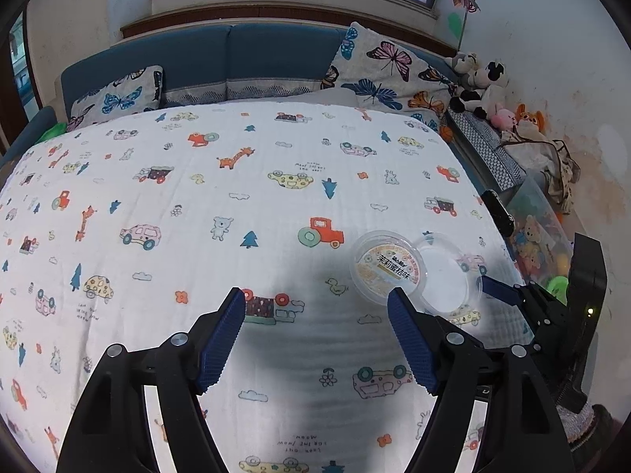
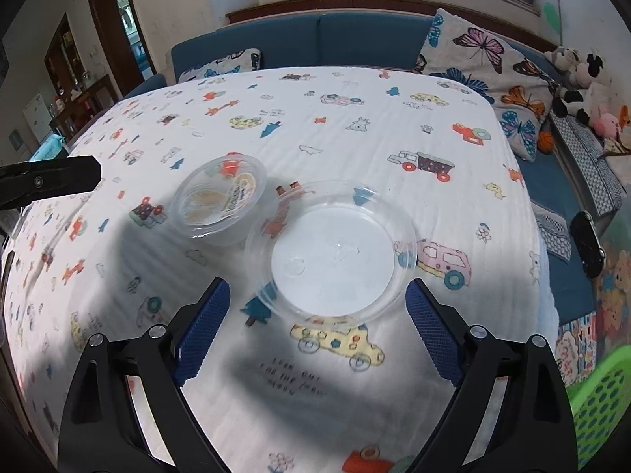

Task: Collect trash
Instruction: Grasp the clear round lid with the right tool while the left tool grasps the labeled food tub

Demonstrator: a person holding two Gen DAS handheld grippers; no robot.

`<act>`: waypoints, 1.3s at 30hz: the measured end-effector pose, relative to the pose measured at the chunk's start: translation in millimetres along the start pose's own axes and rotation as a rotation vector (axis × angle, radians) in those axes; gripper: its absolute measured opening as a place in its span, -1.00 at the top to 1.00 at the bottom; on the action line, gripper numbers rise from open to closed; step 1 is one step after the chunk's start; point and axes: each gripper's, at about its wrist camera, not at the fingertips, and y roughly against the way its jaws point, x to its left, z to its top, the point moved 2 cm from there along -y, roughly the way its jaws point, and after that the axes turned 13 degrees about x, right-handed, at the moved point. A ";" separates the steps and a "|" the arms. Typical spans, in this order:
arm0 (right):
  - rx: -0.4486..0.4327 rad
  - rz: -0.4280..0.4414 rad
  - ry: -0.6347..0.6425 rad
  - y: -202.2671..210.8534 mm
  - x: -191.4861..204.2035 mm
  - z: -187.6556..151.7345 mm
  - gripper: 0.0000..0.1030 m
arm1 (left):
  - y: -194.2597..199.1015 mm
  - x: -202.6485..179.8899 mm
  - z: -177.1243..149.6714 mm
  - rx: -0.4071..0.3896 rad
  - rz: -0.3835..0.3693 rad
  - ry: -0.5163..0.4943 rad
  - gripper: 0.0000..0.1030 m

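Trash remains uncollected: 2 clear plastic pieces, labelled cup point(image 2: 219, 201) and lid point(image 2: 331, 254), lie on the bed point(image 2: 355, 118). Left gripper point(image 1: 315, 339) and right gripper point(image 2: 317, 329) gape wide, empty; green basket point(image 2: 603, 402) waits nearby.

Both of our handheld rigs look the same: the left matte black plastic two-finger gripper point(image 1: 315, 343) and the right matte black plastic two-finger gripper point(image 2: 317, 329) have angular arms with triangular cutouts, round silver screws at the pivots, and ribbed dark blue rubber pads point(image 1: 221, 341). We think a tiny yellow light point(image 1: 590, 310) glows on the right one's body.
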 end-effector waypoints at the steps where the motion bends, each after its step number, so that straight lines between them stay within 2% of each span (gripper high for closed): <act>1: 0.002 -0.001 -0.001 -2.2 -0.5 0.7 -0.76 | -1.8 0.0 0.6 0.003 -0.001 -0.001 -0.40; 8: 0.001 -0.005 -0.005 -9.2 -3.0 6.2 -0.78 | -10.1 -4.7 2.4 0.013 -0.008 -0.015 -0.44; 12: 0.003 -0.037 0.015 -12.0 -0.2 8.3 -0.77 | -13.4 -8.4 3.5 0.017 -0.006 -0.026 -0.46; 17: -0.002 -0.039 0.002 -10.1 -2.3 6.5 -0.71 | -19.9 -14.2 3.7 0.026 0.002 -0.051 -0.51; 23: -0.011 -0.036 -0.012 0.1 -7.7 -2.6 -0.70 | -26.4 -20.9 5.2 0.032 -0.002 -0.073 -0.59; 29: -0.021 -0.041 -0.028 13.0 -14.7 -13.6 -0.70 | -35.8 -41.1 6.9 0.035 -0.002 -0.141 -0.70; 39: -0.021 -0.038 -0.036 22.6 -20.2 -28.6 -0.70 | -61.1 -62.8 17.7 0.055 0.027 -0.209 -0.74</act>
